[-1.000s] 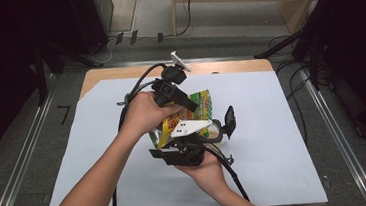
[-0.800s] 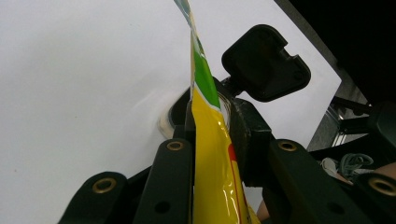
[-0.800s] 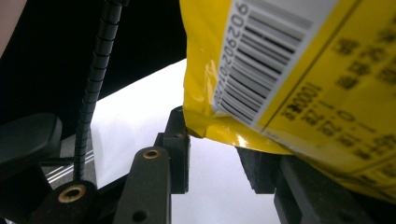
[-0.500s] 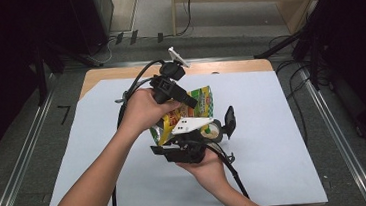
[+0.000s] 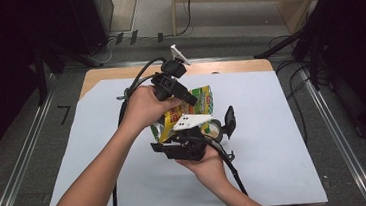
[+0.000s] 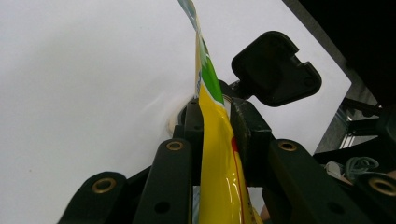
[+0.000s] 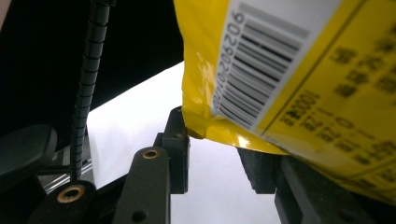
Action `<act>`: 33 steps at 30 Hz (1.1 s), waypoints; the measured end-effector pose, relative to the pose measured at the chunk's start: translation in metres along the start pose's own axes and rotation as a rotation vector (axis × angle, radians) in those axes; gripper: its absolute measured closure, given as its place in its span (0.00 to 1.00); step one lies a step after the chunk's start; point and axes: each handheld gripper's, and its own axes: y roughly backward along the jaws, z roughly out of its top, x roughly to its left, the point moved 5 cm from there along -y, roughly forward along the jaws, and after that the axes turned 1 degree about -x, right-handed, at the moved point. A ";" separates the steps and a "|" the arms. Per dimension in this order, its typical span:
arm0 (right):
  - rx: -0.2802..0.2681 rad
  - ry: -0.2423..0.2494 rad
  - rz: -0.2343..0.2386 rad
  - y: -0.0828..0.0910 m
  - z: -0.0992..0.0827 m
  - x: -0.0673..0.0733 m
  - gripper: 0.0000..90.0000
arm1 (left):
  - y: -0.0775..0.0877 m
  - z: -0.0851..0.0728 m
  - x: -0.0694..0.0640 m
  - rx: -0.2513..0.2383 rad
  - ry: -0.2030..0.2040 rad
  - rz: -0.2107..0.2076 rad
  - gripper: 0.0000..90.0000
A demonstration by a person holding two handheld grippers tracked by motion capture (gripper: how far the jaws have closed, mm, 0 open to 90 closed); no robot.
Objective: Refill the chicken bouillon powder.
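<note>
A yellow snack bag is held above the middle of the white sheet. The left gripper is clamped on its edge. The right gripper is seen part-open beneath the bag's corner; contact cannot be told. A two-handed hold is judged under way; next, a firm right-side pinch is called for.

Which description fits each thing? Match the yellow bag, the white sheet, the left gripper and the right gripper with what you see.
Things:
1 yellow bag
2 white sheet
3 left gripper
4 right gripper

Descriptions:
A jaws apart
B covers the table
C clamped on the bag's edge
D bears a barcode

Pairs: 1-D, 2-B, 3-C, 4-A
</note>
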 end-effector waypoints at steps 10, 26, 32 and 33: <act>0.000 -0.008 0.000 0.004 0.002 -0.002 0.72 | -0.003 0.006 0.001 0.006 0.004 -0.014 0.86; 0.004 0.023 -0.017 0.003 0.003 0.001 0.72 | -0.003 0.006 0.002 0.014 0.009 -0.011 0.86; 0.007 0.024 -0.016 0.002 0.002 0.002 0.72 | -0.004 0.006 0.003 0.025 0.024 -0.014 0.86; 0.007 0.025 -0.015 0.002 0.002 0.002 0.72 | -0.004 0.006 0.004 0.025 0.027 -0.014 0.86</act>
